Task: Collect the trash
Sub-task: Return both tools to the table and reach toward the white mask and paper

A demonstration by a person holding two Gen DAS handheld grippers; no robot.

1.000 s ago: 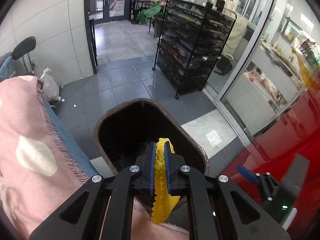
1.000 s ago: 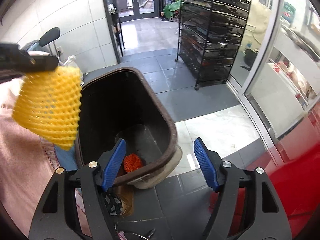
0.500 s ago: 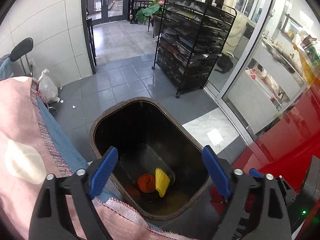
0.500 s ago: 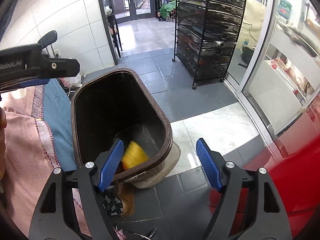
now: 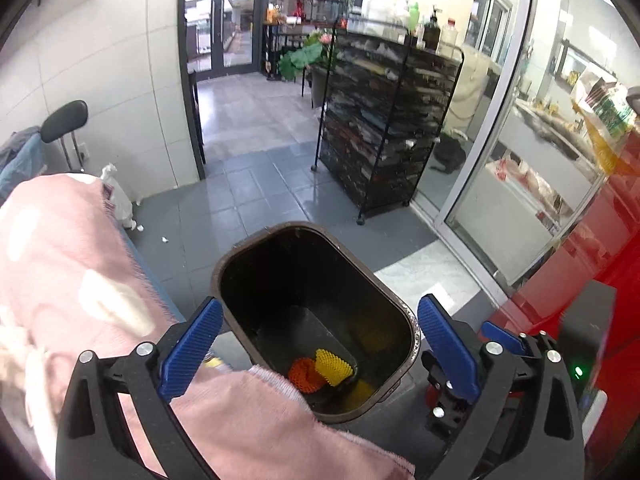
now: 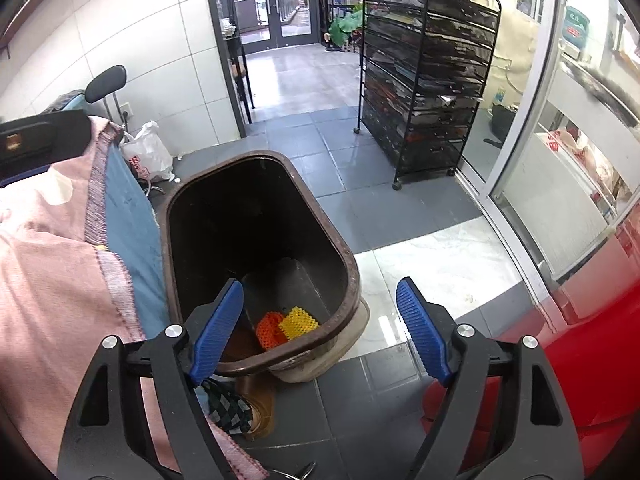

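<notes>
So we count two foam nets at the bottom of the one brown trash bin (image 5: 400, 312): a yellow net (image 5: 334, 367) touching an orange net (image 5: 303, 374). Our left gripper (image 5: 318, 354) and right gripper (image 6: 320, 330) both hover above it, jaws spread wide, holding nothing. A pink cloth (image 5: 72, 264) hides the bin's near rim in the left view, and the yellowish smudges on its inner wall are hard to make out.

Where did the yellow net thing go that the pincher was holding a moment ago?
The left gripper let go of the yellow foam net. It fell into the brown bin and now lies at the bottom, touching the orange foam net. The left jaws went from shut to wide open. The right gripper stayed open and empty; the bin did not move.
</notes>
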